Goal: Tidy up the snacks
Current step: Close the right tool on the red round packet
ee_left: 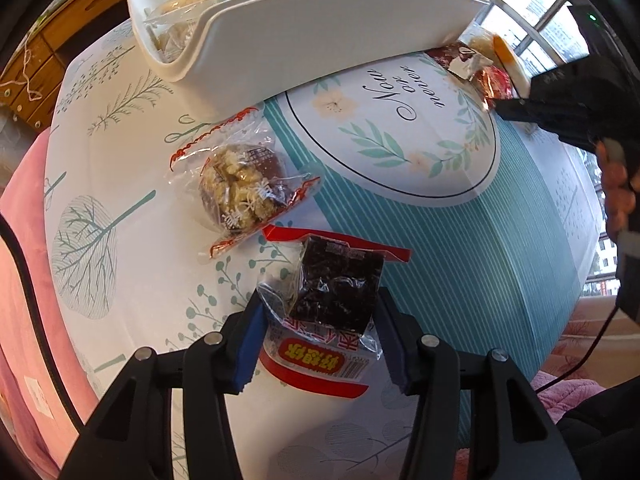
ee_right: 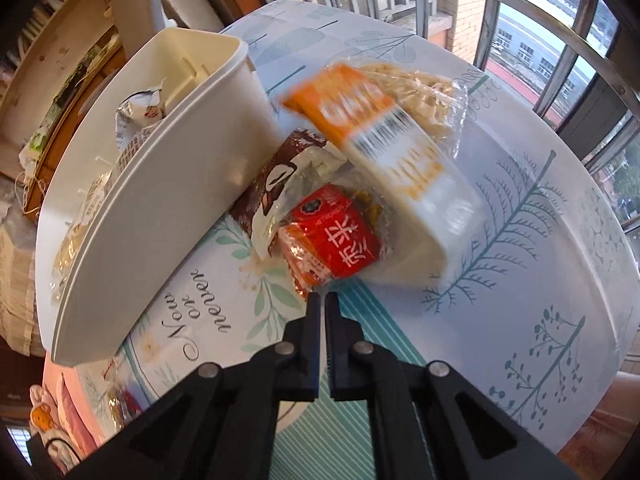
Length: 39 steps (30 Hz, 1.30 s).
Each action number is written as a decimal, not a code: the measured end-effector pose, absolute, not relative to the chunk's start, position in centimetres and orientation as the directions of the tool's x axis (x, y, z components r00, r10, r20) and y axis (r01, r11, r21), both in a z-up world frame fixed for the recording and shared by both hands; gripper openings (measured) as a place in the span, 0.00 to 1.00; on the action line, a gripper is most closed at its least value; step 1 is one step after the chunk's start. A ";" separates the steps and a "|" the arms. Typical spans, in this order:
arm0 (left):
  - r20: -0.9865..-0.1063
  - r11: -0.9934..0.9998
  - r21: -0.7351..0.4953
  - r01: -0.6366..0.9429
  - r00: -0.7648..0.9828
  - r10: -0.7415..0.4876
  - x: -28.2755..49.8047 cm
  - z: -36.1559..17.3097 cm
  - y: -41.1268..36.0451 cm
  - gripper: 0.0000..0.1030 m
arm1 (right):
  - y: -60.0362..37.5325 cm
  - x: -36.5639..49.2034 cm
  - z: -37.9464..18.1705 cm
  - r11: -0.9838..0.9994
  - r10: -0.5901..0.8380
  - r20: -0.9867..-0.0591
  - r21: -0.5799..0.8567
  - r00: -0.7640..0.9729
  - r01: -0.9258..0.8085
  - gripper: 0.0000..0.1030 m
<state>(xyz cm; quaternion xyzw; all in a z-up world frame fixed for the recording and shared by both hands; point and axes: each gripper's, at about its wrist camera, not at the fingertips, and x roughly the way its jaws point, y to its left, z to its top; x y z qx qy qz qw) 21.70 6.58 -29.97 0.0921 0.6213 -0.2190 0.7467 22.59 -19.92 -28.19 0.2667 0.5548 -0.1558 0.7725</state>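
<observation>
My left gripper (ee_left: 318, 320) is shut on a dark snack bar in a clear red-edged wrapper (ee_left: 336, 284), held over the table. A wrapped nut-and-chocolate cake (ee_left: 244, 188) lies just beyond it. The white bin (ee_left: 304, 28) with several snacks inside stands at the far edge; it also shows in the right wrist view (ee_right: 160, 200). My right gripper (ee_right: 323, 298) is shut on the edge of a red snack packet (ee_right: 332, 236). Beside the packet lie a brown-and-white wrapper (ee_right: 276, 184) and an orange-and-white noodle pack (ee_right: 400, 152), which is blurred. The right gripper shows in the left wrist view (ee_left: 504, 106).
The table (ee_left: 520, 248) has a teal-and-white printed cloth. A pink cushion (ee_left: 20, 272) lies at the left edge. Window bars (ee_right: 520, 20) stand behind the table. A wooden cabinet (ee_left: 44, 60) is at the far left.
</observation>
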 end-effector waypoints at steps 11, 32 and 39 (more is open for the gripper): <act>-0.962 0.934 -0.147 0.324 0.174 -0.212 20.9 -27.4 5.7 0.48 | -20.7 21.3 -26.3 0.850 0.249 -0.887 0.393 0.390 0.350 0.00; -0.953 0.985 -0.146 0.092 0.255 -0.165 19.5 -24.2 4.5 0.49 | -22.7 23.7 -26.3 0.960 0.217 -0.897 0.267 0.384 0.082 0.47; -0.958 0.992 -0.130 0.011 0.256 -0.128 18.8 -24.2 4.2 0.49 | -22.8 24.4 -27.2 0.972 0.208 -0.906 0.234 0.370 0.028 0.56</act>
